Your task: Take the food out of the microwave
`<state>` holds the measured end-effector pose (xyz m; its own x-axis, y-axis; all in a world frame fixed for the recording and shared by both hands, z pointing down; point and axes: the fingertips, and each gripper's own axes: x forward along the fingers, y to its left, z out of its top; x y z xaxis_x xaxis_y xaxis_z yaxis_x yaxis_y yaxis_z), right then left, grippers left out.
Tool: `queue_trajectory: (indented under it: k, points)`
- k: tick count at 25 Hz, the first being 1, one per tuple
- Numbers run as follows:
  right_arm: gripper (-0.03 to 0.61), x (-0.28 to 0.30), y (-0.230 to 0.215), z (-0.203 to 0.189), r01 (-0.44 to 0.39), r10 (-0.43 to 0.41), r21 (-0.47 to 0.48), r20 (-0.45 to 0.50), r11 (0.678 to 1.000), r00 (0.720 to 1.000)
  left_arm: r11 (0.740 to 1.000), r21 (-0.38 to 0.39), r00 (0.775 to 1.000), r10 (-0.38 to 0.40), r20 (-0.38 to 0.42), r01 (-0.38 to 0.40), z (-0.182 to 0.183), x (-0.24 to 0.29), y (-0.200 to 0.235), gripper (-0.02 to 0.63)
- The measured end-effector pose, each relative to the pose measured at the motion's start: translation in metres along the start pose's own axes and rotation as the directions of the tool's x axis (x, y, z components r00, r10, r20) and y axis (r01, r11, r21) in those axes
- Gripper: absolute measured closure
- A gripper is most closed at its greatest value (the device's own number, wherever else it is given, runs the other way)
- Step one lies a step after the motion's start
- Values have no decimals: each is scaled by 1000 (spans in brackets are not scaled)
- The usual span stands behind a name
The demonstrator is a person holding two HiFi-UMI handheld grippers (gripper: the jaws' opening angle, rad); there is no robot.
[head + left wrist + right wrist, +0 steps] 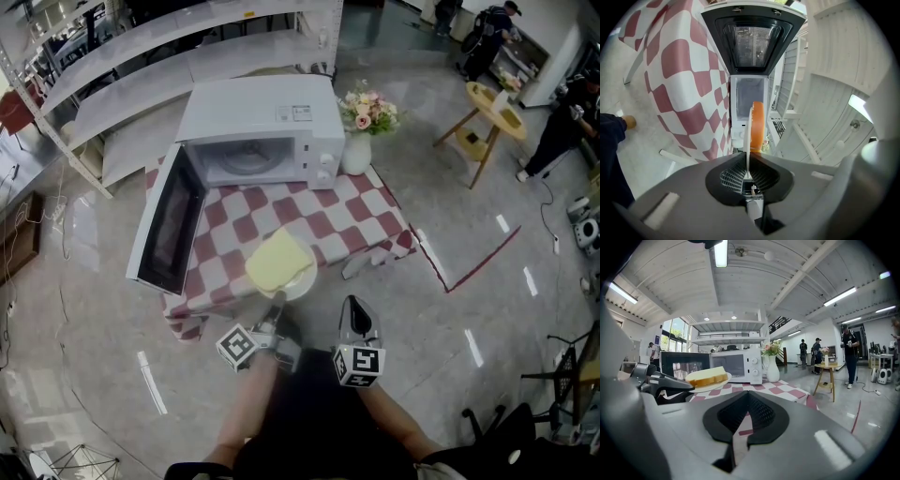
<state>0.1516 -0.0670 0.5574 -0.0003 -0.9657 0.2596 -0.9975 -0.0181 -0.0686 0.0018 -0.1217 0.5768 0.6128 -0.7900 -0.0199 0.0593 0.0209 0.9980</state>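
The white microwave [258,131] stands on a red-and-white checked table [370,220] with its door [169,225] swung wide open to the left; its cavity looks bare. My left gripper [277,302] is shut on the rim of a white plate [298,281] that carries a slice of bread [277,261], held over the table's near edge. In the left gripper view the plate [750,136] shows edge-on between the jaws, with the bread crust [758,124] beside it. My right gripper [353,306] hangs shut and holds nothing, just right of the plate. The right gripper view shows the bread [707,376] in front of the microwave [738,364].
A white vase of flowers [359,141] stands to the right of the microwave. White shelving [141,75] runs behind the table. A wooden stool table [487,117] and several people stand at the far right. Red tape [483,258] marks the floor.
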Motion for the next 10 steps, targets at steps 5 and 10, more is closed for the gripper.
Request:
queue_trajectory:
  k: [5, 10]
  points:
    - [580, 2, 0, -1, -2, 2, 3, -2, 1000, 1000, 1000, 12, 1000, 7, -7, -7, 1, 3, 2, 589]
    - [580, 6, 3, -3, -8, 8, 5, -7, 1000, 1000, 1000, 3, 1000, 0, -8, 0, 3, 5, 1, 589]
